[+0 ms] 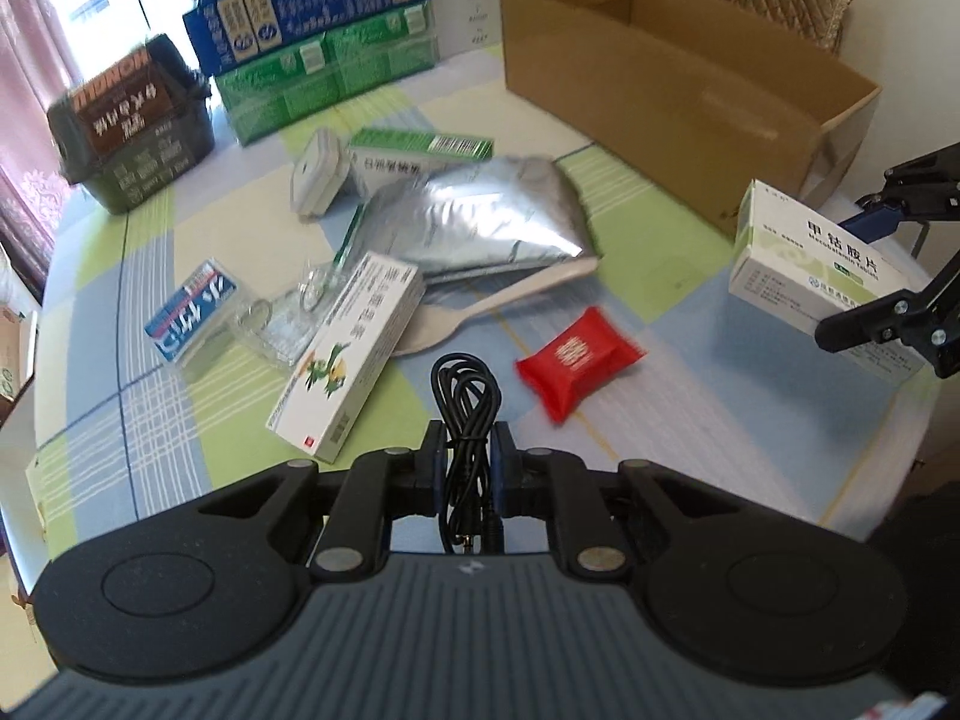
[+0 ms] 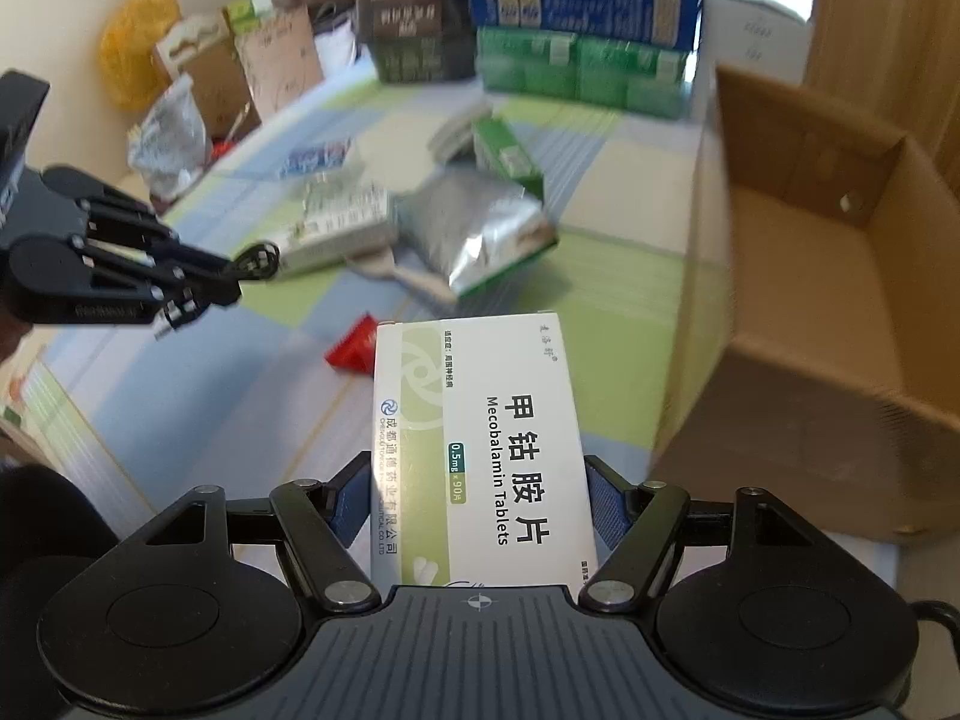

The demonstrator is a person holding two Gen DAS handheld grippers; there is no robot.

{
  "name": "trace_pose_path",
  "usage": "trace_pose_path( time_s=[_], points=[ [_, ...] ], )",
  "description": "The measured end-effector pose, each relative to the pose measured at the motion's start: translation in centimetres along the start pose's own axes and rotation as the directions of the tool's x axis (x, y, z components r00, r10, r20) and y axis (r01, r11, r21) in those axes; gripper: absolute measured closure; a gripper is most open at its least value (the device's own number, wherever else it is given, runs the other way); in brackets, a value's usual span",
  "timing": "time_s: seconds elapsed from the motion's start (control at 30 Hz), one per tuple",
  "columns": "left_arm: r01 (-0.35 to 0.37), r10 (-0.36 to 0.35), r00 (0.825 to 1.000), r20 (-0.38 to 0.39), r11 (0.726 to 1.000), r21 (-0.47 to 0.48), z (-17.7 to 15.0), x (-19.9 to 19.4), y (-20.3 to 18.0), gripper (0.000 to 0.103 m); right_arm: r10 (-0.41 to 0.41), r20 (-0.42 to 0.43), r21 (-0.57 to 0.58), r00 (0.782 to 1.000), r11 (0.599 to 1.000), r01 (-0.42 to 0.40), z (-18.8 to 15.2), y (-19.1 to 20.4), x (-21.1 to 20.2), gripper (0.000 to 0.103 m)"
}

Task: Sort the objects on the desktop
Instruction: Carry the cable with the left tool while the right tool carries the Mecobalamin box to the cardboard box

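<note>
My left gripper point(image 1: 468, 450) is shut on a coiled black cable point(image 1: 467, 396) and holds it above the table; the plugs hang back toward the camera. From the right wrist view that gripper point(image 2: 252, 264) shows at the left. My right gripper point(image 2: 478, 480) is shut on a white and green tablet box point(image 2: 480, 420), its blue pads point(image 2: 606, 504) pressed on both long sides. The left wrist view shows this tablet box point(image 1: 822, 276) lifted at the right, beside the open cardboard box point(image 1: 690, 90). Its brown inside point(image 2: 840, 300) holds nothing I can see.
On the checked tablecloth point(image 1: 180, 420) lie a red packet point(image 1: 576, 360), a silver pouch point(image 1: 480, 222), a white plastic spoon point(image 1: 456, 318), a white and green medicine box point(image 1: 348, 360), a blue and white packet point(image 1: 192, 312) and a white device point(image 1: 318, 174). Stacked cartons point(image 1: 318, 30) stand behind.
</note>
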State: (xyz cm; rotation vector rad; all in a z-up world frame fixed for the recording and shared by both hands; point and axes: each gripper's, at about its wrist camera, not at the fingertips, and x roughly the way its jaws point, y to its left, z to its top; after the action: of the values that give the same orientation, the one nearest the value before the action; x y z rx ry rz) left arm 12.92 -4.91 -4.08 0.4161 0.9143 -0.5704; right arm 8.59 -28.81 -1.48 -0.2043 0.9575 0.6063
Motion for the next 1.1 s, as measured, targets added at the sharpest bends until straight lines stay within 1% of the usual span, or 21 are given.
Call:
trace_pose_path(
  time_s=[0.13,0.23,0.37,0.47,0.57,0.73,0.9,1.1],
  points=[
    [0.011,-0.011,0.999,0.032,1.000,0.004,1.7,-2.0,-2.0,0.092,-0.012,0.058,0.020,0.998,1.000,0.010,1.0,-0.5,-4.0,0.034],
    [0.034,-0.035,0.997,0.063,0.999,0.006,3.8,-3.0,-3.9,0.092,-0.036,0.098,0.036,0.994,0.999,0.033,2.0,-1.7,-6.9,0.034],
    [0.084,-0.085,0.990,0.109,0.996,0.012,7.5,-3.7,-7.0,0.092,-0.104,0.140,0.062,0.985,0.993,0.096,3.6,-4.5,-10.0,0.034],
    [0.123,-0.125,0.982,0.140,0.992,0.017,10.5,-3.8,-9.8,0.092,-0.145,0.152,0.105,0.978,0.986,0.130,4.5,-7.6,-11.4,0.034],
    [0.162,-0.164,0.973,0.160,0.986,0.024,13.3,-3.3,-12.4,0.092,-0.179,0.153,0.135,0.972,0.978,0.159,5.3,-10.2,-12.0,0.034],
    [0.208,-0.213,0.961,0.177,0.977,0.042,16.9,-1.5,-15.7,0.092,-0.208,0.145,0.169,0.967,0.968,0.183,6.5,-13.5,-11.2,0.034],
    [0.226,-0.229,0.955,0.187,0.973,0.038,19.0,0.5,-17.1,0.092,-0.227,0.131,0.189,0.965,0.961,0.200,7.1,-16.1,-10.3,0.034],
    [0.235,-0.233,0.954,0.189,0.972,0.014,20.7,2.6,-17.4,0.092,-0.242,0.113,0.214,0.964,0.953,0.215,7.4,-18.1,-8.8,0.034]
  ],
)
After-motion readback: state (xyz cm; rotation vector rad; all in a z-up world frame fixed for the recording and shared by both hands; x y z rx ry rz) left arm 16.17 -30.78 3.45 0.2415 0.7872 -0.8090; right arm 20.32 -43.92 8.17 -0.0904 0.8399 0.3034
